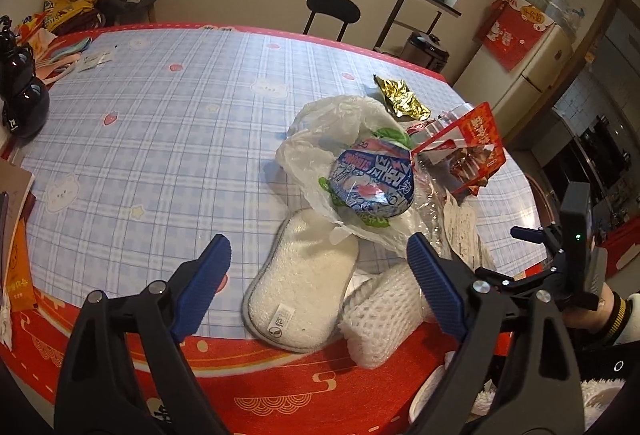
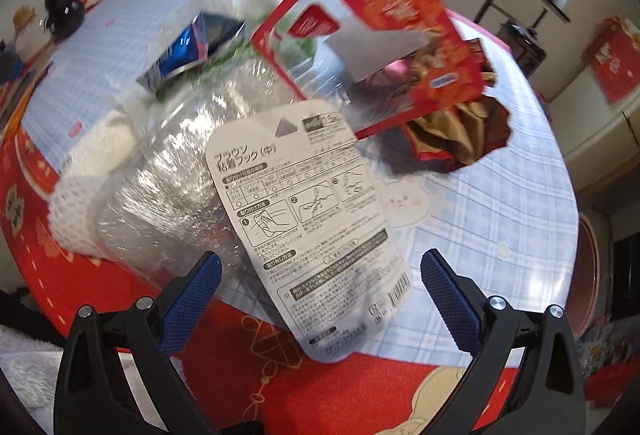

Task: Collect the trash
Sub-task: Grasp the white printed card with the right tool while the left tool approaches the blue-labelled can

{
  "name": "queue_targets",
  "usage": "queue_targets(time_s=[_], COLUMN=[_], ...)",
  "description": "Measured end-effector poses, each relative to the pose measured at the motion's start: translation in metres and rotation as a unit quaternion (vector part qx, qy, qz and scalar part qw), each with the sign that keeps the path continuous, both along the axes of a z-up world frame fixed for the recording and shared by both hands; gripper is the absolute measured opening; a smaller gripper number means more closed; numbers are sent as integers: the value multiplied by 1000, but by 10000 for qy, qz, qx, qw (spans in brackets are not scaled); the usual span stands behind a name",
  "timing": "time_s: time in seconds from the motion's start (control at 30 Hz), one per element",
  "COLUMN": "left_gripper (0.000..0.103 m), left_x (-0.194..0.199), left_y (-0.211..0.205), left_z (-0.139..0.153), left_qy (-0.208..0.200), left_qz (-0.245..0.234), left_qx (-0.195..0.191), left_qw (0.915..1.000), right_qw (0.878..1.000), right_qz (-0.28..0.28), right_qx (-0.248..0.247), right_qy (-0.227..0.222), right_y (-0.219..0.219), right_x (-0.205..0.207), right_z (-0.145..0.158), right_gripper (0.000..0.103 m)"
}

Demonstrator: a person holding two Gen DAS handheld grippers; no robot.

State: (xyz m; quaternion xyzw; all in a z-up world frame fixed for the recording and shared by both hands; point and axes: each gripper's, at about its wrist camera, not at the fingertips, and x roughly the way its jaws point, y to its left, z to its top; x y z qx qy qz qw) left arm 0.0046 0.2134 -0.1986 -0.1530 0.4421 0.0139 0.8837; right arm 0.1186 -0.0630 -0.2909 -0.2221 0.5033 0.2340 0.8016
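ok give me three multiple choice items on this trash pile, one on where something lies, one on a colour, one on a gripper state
1. Where does the white sponge pad lie?
A. at the table's near edge, beside the white foam net
B. on the window sill
C. on the black chair

2. What colour are the pads of the left gripper?
A. green
B. blue
C. yellow

3. How does the right gripper stand?
A. shut on the red packet
B. shut on the foam net
C. open, over the white printed card

Answers:
1. A, the pad and net sit side by side on the tablecloth's red border.
2. B, both ribbed pads are blue.
3. C, its fingers stand wide apart, pressing on nothing.
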Motion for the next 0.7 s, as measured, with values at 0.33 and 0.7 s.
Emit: queue_targets(time_s=[0.33, 0.7], left_gripper=[83, 83], left_x=[-1, -7], left_y=[-18, -35], left_z=[-5, -6], left_qy=[198, 240], left_qz=[76, 143], left_qx=[70, 15], left_qw=[9997, 9996], right_qw=[9989, 9957], right_qz=[287, 752], right_qx=[89, -493], right_qy=[371, 202], right_y=[3, -8], right_x=[16, 8], right_z=[-25, -27], right_gripper=[98, 93])
